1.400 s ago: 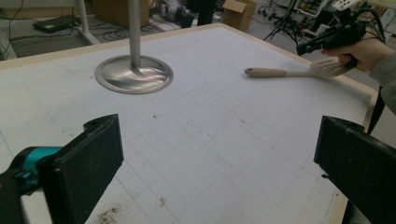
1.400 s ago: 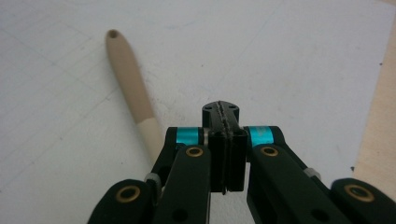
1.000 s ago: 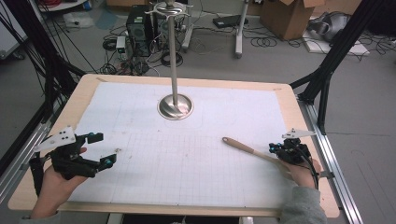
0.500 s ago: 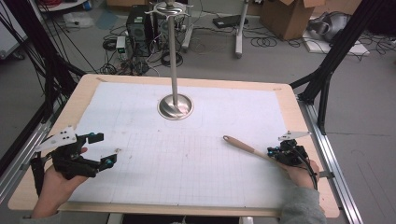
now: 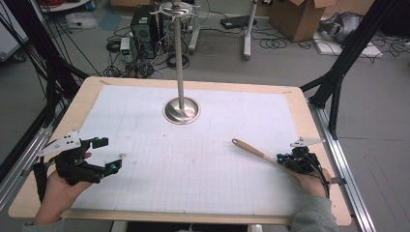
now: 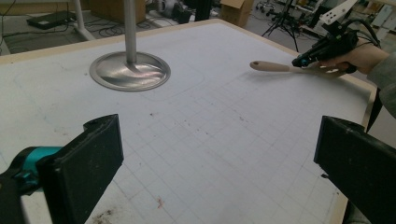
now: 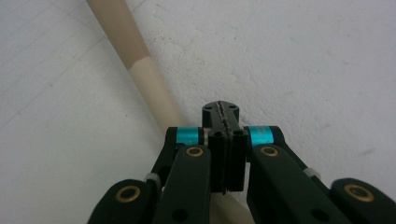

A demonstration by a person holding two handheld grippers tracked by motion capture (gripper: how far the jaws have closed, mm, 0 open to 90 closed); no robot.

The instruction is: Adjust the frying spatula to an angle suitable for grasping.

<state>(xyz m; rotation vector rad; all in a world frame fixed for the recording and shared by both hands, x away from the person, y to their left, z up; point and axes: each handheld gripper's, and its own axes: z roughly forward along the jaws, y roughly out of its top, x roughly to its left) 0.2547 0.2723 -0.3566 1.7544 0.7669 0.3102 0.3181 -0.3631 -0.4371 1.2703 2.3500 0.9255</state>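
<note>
Judging from the layout, the job looks to be at an early stage: the wooden utensil [image 5: 255, 151] lies on the white grid mat [image 5: 193, 159] at the right side of the table [image 5: 309, 130], its rounded end pointing toward the middle, well apart from the metal stand [image 5: 181, 108] w/ its tall pole at the far centre. Nothing hangs on or leans against that stand, so if the utensil is meant to go there, the lift, carry and placing are all left to do. The right gripper [image 5: 290, 161] sits at the utensil's near end; in the right gripper view its jaws are pressed flat together, and the pale handle [image 7: 140, 70] passes beside and under them, not between, so it is clenched on nothing, approx. touching the handle. The right hand [image 5: 309, 176] rests low near the table's right edge. The left gripper [image 5: 104, 154] hovers over the mat's left side, jaws spread wide apart, empty, facing the stand and utensil, w/ the left hand [image 5: 60, 186] near the front-left corner.
</note>
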